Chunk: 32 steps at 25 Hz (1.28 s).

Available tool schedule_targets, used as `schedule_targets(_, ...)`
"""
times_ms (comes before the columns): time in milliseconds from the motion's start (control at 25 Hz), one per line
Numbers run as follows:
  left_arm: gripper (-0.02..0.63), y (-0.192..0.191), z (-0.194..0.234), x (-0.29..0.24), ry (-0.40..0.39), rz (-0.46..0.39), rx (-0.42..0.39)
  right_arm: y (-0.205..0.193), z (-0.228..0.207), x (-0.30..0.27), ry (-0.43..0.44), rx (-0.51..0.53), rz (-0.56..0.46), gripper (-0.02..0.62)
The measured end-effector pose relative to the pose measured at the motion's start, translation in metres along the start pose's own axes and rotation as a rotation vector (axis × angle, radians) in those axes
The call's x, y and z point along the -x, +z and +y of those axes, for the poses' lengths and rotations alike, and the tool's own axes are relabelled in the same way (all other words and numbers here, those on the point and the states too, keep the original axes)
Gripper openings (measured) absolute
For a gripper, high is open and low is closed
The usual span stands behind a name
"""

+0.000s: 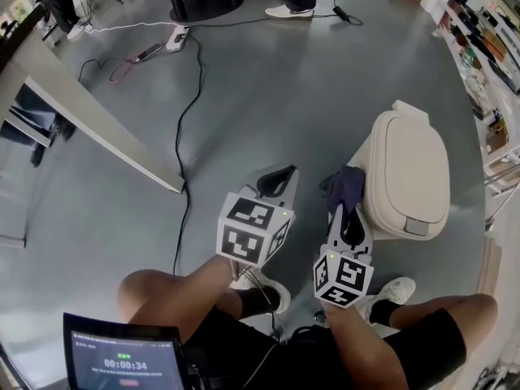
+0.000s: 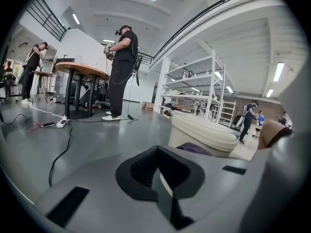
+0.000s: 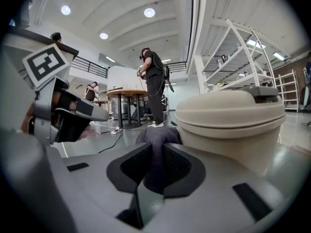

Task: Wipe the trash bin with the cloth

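Observation:
A cream trash bin (image 1: 410, 177) with a closed lid stands on the grey floor at the right. My right gripper (image 1: 348, 216) is shut on a dark purple cloth (image 1: 347, 187), which bunches out past the jaws right beside the bin's left side. In the right gripper view the cloth (image 3: 156, 144) fills the gap between the jaws, with the bin (image 3: 231, 123) close on the right. My left gripper (image 1: 276, 181) hangs above the floor left of the bin, shut with nothing in it. The left gripper view shows the bin (image 2: 201, 134) ahead to the right.
A black cable (image 1: 188, 112) runs across the floor to a power strip (image 1: 177, 37). A white table edge (image 1: 89, 120) crosses the left. Shelving (image 1: 487, 39) lines the right wall. My knees and shoes (image 1: 394, 291) are below, and a timer screen (image 1: 122, 364) sits bottom left. People stand farther off.

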<state>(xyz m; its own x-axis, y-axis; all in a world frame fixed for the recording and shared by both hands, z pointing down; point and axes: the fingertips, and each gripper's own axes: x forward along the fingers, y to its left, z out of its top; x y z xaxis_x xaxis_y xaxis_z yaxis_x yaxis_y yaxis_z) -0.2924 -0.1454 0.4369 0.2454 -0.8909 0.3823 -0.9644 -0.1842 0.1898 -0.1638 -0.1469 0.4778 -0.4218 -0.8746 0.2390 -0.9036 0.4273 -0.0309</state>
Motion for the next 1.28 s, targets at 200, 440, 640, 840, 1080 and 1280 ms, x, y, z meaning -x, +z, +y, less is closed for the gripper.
schedule_targets(200,0.002,-0.007,-0.006,-0.001,-0.005,0.024,-0.019,-0.019,-0.012,-0.002,-0.026,-0.025,0.038,0.069)
schedule_targets(440,0.002,-0.014,-0.007,-0.003,0.008,0.064,-0.011,-0.058,-0.026,-0.003,-0.061,-0.046,0.13,0.069)
schedule_targets(640,0.002,-0.016,-0.007,-0.002,0.015,0.088,-0.006,-0.086,-0.028,-0.005,-0.076,-0.06,0.184,0.069)
schedule_targets(840,0.002,-0.019,-0.014,-0.004,-0.008,0.098,-0.004,-0.114,-0.034,-0.01,-0.094,-0.052,0.233,0.069)
schedule_targets(1080,0.002,-0.026,-0.017,-0.005,-0.025,0.121,0.008,-0.156,-0.041,-0.015,-0.133,-0.075,0.328,0.069)
schedule_targets(1280,0.002,-0.031,-0.02,-0.005,-0.033,0.136,0.004,-0.179,-0.044,-0.018,-0.144,-0.103,0.378,0.069)
